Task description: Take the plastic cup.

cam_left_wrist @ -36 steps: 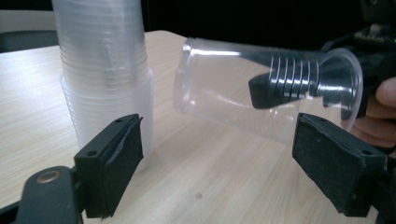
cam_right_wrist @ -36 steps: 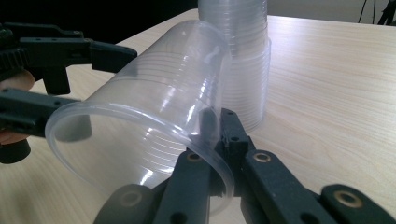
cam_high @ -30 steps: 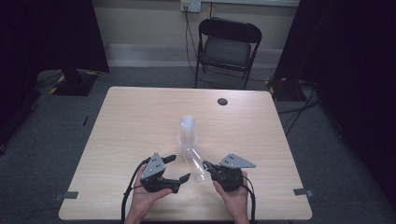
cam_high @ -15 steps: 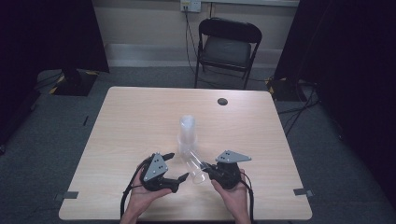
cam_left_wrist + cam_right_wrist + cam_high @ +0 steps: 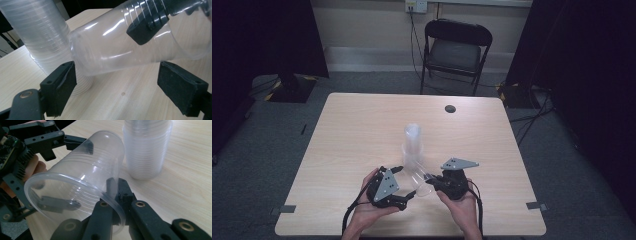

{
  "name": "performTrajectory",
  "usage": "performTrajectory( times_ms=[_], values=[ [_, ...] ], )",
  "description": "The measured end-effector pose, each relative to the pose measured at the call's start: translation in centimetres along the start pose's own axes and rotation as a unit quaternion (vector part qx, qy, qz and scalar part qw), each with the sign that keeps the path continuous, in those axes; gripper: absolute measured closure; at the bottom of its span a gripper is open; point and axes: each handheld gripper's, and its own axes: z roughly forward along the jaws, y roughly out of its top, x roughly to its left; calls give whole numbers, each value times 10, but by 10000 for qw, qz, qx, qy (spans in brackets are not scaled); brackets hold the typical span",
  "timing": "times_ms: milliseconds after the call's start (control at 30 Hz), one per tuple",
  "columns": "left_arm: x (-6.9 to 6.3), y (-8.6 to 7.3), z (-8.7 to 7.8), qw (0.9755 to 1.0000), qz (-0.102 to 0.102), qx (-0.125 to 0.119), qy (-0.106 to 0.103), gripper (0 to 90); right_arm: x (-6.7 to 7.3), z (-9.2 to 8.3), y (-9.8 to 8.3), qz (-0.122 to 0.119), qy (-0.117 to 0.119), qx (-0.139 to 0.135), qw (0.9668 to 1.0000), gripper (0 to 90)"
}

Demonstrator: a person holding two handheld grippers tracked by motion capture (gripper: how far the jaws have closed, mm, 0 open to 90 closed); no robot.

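right tongs (image 5: 113, 195) pinching rim of clear cup (image 5: 82, 182) | cup's long axis tilted, base toward left tongs (image 5: 125, 82) (agape, astride base, not touching) | stack (image 5: 413, 145) beyond on bench (image 5: 347, 130)

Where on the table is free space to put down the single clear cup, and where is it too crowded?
Free: the tabletop left of the cup stack, and the right side between the stack and the table edge, below the dark round cap. Crowded: the near middle, where the left gripper, right gripper and clear cup meet.
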Motion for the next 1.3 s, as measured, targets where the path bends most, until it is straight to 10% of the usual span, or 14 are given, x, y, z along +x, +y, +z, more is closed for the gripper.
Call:
performTrajectory(
  times_ms=[300,467,1300],
  values=[
    [-4,-4,7,9989,358,34,289,131,1,10,4,171,59,462,9988,898],
    [-12,-3,9,9942,897,-13,596,138,2,16,7,152,-34,711,9974,895],
    [-24,-1,16,9951,973,-170,4,243,9,28,16,-11,-121,931,9956,882]
  ],
)
